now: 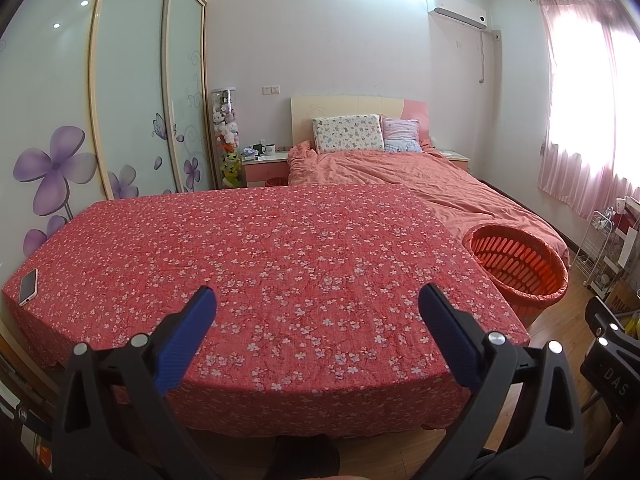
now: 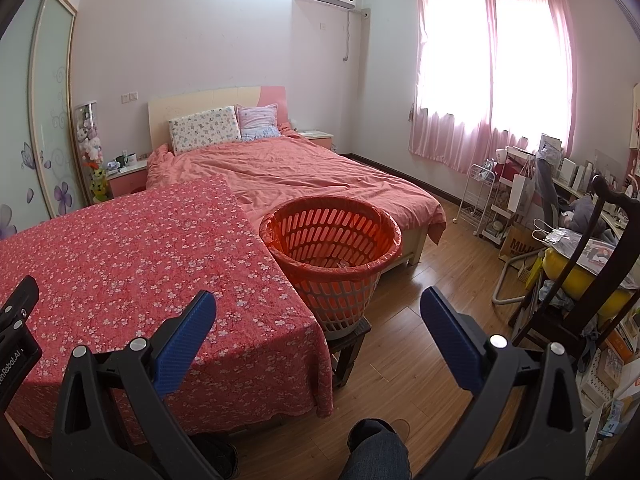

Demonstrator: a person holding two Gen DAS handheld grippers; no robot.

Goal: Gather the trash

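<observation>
Tongs agape beside lined basket

Basket contents unclear through liner; base hidden behind table in left view. Nightstand items too small to identify. Phone screen unreadable.

Left wrist view: looks forward along its blue fingers from the near edge of the cloth-covered worktop, facing the headboard wall.

Right wrist view: faces more toward the window side, with the orange basket at frame centre.

Shared: worktop, basket, bed, air conditioner.
</observation>
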